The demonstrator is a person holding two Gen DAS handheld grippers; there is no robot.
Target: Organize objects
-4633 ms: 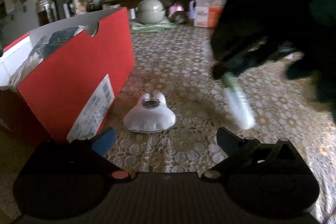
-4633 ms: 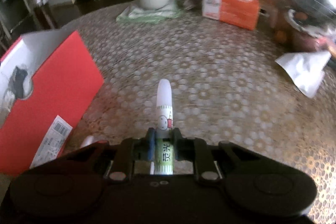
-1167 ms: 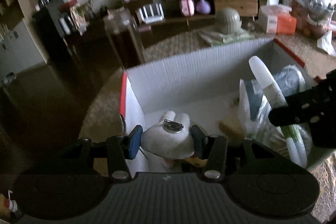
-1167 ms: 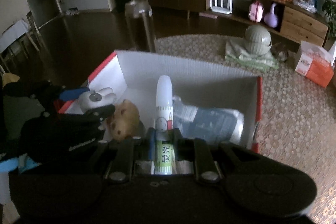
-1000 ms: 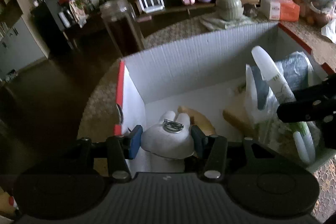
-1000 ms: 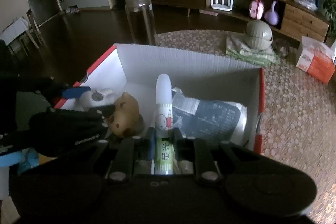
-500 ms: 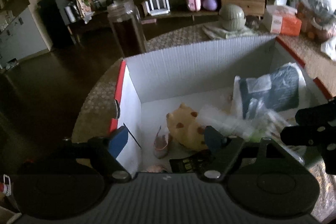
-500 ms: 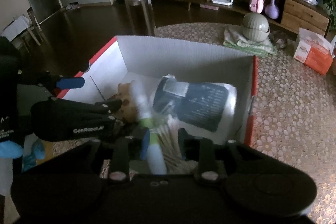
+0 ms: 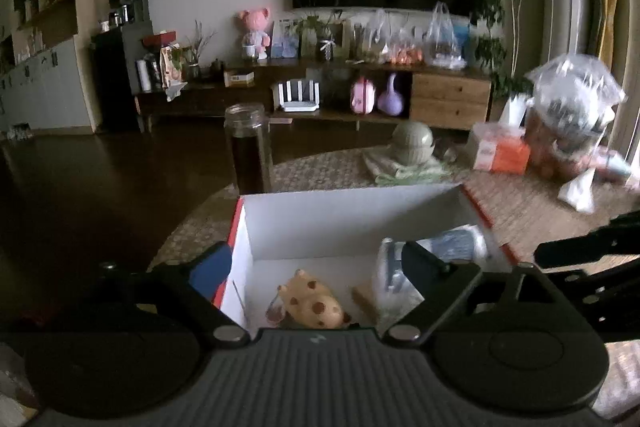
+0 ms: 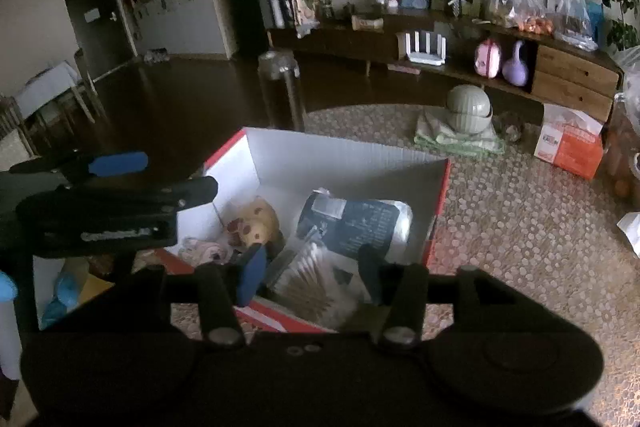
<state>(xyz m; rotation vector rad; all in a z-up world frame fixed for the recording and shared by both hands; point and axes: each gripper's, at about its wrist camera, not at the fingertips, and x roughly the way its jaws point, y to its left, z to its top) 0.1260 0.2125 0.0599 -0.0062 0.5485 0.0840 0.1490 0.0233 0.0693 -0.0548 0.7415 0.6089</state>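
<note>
The left gripper (image 9: pixel 316 267) stands above the near end of the red box (image 9: pixel 476 213); its jaws have just been opening, are spread wide, and hold nothing. The right gripper (image 10: pixel 308 267) stands above the near wall of the same box; its jaws have just been opening, are parted, and hold nothing between the pads. In the right wrist view the left gripper (image 10: pixel 160 175) appears at the left, over the left end of the box, one finger with a blue pad. The box has red outer walls and a white interior and rests on a patterned tablecloth (image 10: pixel 520 227). Contents of the box: a tan spotted plush toy (image 9: pixel 314 301) on the floor below the left gripper; a pale white-and-pink soft item (image 10: pixel 204 251) just left of the plush toy, too dim to identify with certainty; a dark blue packet in clear wrap (image 10: pixel 356 223) toward the right wall; a pack of cotton swabs (image 10: pixel 316 277) directly below the right gripper. The white and green tube handled earlier cannot be located in either view. Outside the box, a tall glass jar (image 9: pixel 247 151) stands just behind its far wall, and an orange tissue box (image 10: pixel 570 143) sits well apart to the right.
</note>
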